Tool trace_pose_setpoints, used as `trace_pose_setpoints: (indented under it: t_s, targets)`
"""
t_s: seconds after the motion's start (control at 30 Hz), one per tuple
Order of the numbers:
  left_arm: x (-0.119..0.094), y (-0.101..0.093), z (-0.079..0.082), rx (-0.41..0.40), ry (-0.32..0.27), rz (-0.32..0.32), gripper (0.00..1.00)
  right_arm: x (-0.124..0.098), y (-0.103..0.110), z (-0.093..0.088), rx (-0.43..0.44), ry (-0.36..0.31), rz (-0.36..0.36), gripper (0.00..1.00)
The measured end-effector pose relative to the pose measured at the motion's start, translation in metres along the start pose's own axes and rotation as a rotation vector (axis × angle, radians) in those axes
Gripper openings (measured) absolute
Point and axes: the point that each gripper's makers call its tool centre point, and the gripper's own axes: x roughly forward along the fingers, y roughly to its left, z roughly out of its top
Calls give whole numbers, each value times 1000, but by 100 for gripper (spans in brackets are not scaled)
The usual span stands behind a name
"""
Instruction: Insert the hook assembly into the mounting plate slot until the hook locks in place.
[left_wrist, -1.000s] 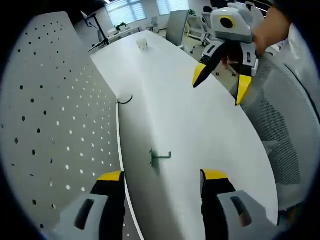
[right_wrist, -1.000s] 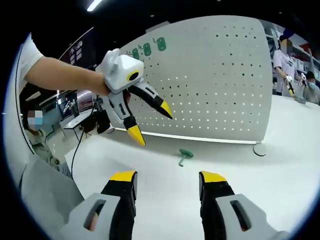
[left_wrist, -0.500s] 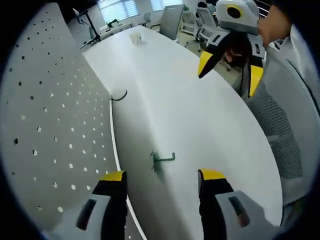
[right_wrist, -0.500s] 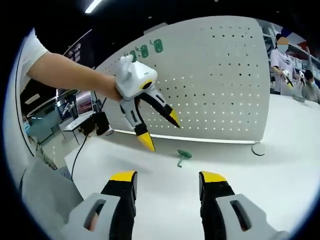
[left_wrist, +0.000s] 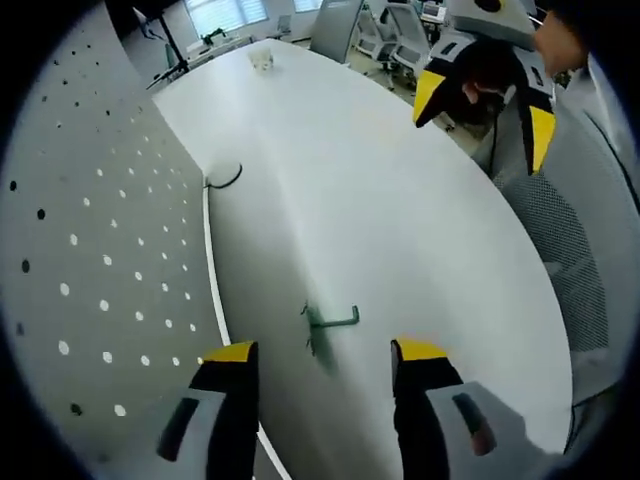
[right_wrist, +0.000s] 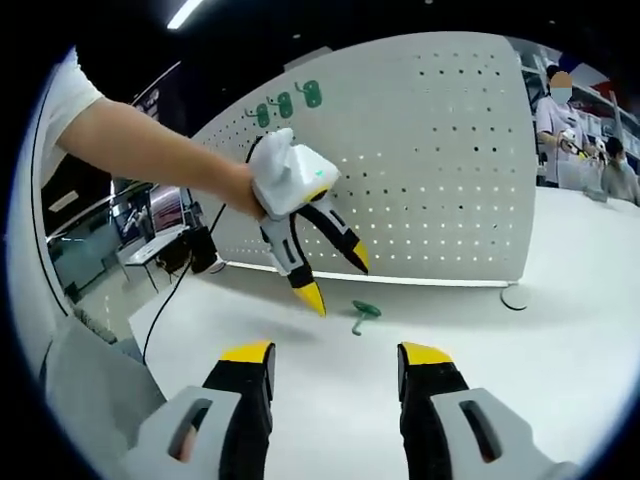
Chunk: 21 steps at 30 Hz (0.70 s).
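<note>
Left gripper view: my left claw hangs over the white table, jaws spread wide, nothing between them
Hook: small green hook lying flat on the table just past my yellow tips, near the foot of the pegboard
Right claw: my right claw is up across the table, also spread and empty
Right gripper view: hook sits in front of the pegboard, left claw close above it, not touching
Pegboard extras: three green hooks up top
</note>
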Motion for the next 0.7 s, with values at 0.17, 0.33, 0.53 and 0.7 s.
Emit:
trace_pose_setpoints:
  t_s: [0.17,0.33,0.53,0.7]
  targets:
    - [13,-2,-9,1,39,-31,52,-1,0,1,7,-6,-2,47]
    - [23,-8,-11,6,50,-55,51,-1,-3,2,15,-9,-10,47]
    - [28,-6,-16,-13,62,-67,50,0,-4,1,24,-9,-13,47]
    - [30,-3,-15,-26,57,-62,48,-1,-5,1,34,-12,-17,46]
